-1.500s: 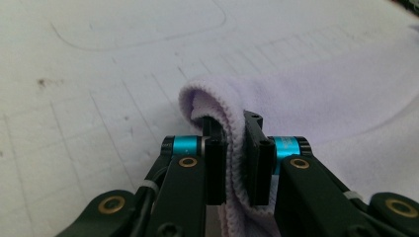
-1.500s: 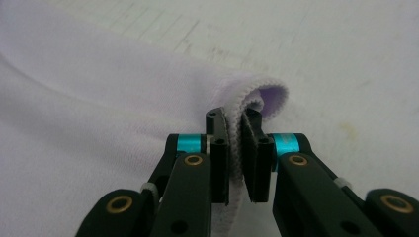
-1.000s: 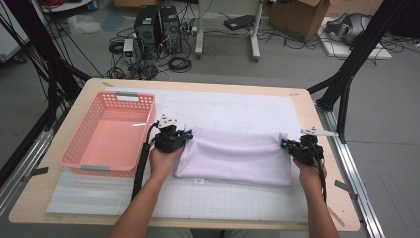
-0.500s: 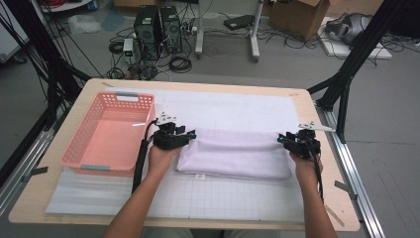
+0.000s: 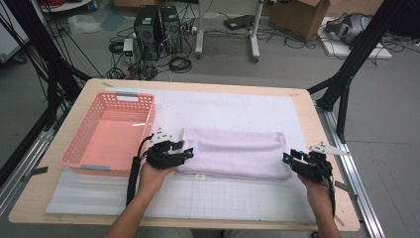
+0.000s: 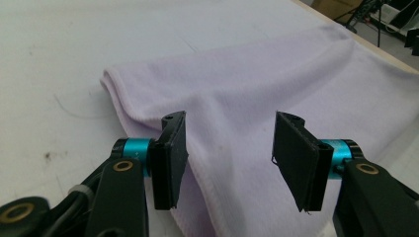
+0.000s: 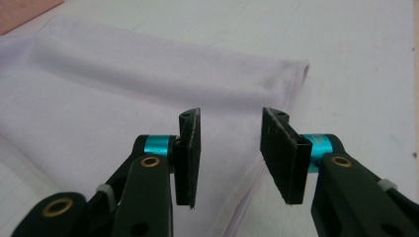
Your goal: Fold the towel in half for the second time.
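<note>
Folding the pale lilac terry towel [image 5: 233,151] at frame centre: my left gripper [image 6: 225,148] and right gripper [image 7: 230,148] have just been opening, gripping nothing; regrip both short ends evenly.

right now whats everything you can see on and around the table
folded lilac cloth towel: one, pale lilac, middle of the table, between the two grippers
pink plastic mesh basket: one, salmon pink, left of the towel, nothing inside
white gridded mat: one, white, under the towel
wooden table: one, light wood
black computer towers: two, black, floor beyond the table
cardboard box: one, brown, floor far right
left gripper: one, black with teal, at the towel's left end, jaws apart, holding nothing
right gripper: one, black with teal, at the towel's right end, jaws apart, holding nothing
forearms: two, entering from the bottom edge
</note>
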